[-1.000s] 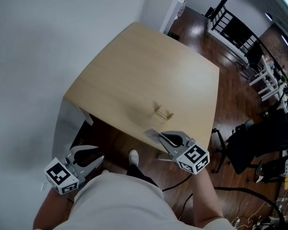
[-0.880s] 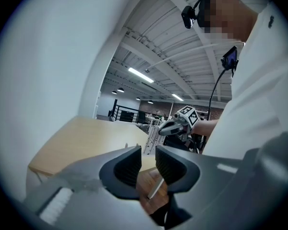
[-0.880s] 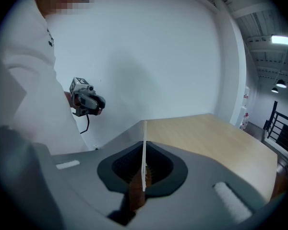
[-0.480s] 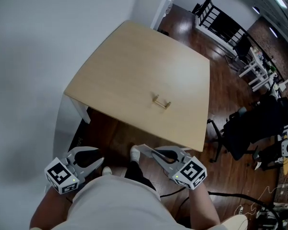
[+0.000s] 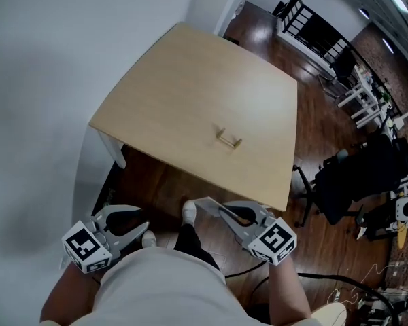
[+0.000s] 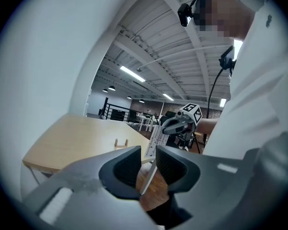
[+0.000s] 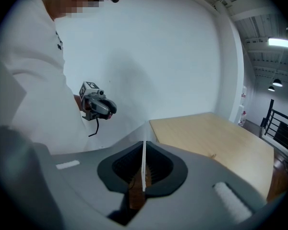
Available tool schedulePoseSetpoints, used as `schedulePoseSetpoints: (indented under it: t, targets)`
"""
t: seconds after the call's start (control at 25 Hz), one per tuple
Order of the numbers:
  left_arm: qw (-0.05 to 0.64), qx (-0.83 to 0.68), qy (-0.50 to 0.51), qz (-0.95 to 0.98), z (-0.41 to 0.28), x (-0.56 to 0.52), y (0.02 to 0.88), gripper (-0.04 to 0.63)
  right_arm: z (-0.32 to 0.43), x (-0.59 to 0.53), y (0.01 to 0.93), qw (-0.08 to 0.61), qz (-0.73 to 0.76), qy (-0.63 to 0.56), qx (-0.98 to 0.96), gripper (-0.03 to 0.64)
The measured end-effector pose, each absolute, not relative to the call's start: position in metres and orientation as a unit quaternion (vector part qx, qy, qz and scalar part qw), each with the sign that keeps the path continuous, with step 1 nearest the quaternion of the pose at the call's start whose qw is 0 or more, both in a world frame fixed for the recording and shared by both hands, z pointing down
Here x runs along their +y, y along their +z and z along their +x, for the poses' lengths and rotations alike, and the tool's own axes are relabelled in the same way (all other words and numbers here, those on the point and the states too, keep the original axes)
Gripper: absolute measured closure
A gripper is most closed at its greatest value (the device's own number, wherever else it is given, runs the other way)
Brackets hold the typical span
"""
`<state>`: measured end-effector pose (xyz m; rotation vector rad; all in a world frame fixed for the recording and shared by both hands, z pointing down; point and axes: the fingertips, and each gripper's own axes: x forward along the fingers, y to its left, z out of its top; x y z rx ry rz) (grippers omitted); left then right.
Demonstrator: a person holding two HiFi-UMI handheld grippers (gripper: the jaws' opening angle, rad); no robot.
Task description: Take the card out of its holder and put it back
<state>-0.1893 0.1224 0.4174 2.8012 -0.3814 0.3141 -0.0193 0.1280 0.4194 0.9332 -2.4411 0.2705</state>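
A small wooden card holder point(image 5: 228, 138) stands empty on the light wooden table point(image 5: 190, 87); it also shows as the holder point(image 6: 121, 142) in the left gripper view. My right gripper point(image 5: 219, 211) is shut on a thin white card point(image 5: 205, 204), held off the table's near edge, above the floor. In its own view the card point(image 7: 144, 164) stands edge-on between the pads. My left gripper point(image 5: 141, 223) hangs low at the left, open, with nothing in it. Through its jaws point(image 6: 149, 159) I see the far card point(image 6: 156, 137) and the right gripper point(image 6: 181, 122).
A white wall point(image 5: 47, 60) runs along the table's left side. Dark wooden floor point(image 5: 163, 189) lies below the near edge. A black office chair point(image 5: 357, 182) stands to the right, with railings and white furniture farther back. The person's white shirt point(image 5: 170, 284) fills the bottom.
The right gripper with the card has drawn back from over the table's near edge toward the body. The head view has shifted slightly. The left gripper has barely moved.
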Motion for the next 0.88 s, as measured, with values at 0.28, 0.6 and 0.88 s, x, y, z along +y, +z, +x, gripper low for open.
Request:
schedulePoseSetpoints:
  t: [0.28,0.6,0.88]
  targets:
    - [0.16,-0.158,0.122,0.967,-0.171,0.101,0.429,0.491,0.023,0.075,0.424,0.249,0.348,0.09,-0.899,0.595]
    - [0.167,-0.186,0.12,0.961,-0.123,0.052,0.426,0.491,0.098,-0.007,0.43,0.249,0.349,0.084,-0.9,0.597]
    - [0.17,-0.199,0.124,0.957,-0.077,0.004,0.424,0.491,0.147,-0.076,0.445,0.255,0.339,0.086,-0.901,0.595]
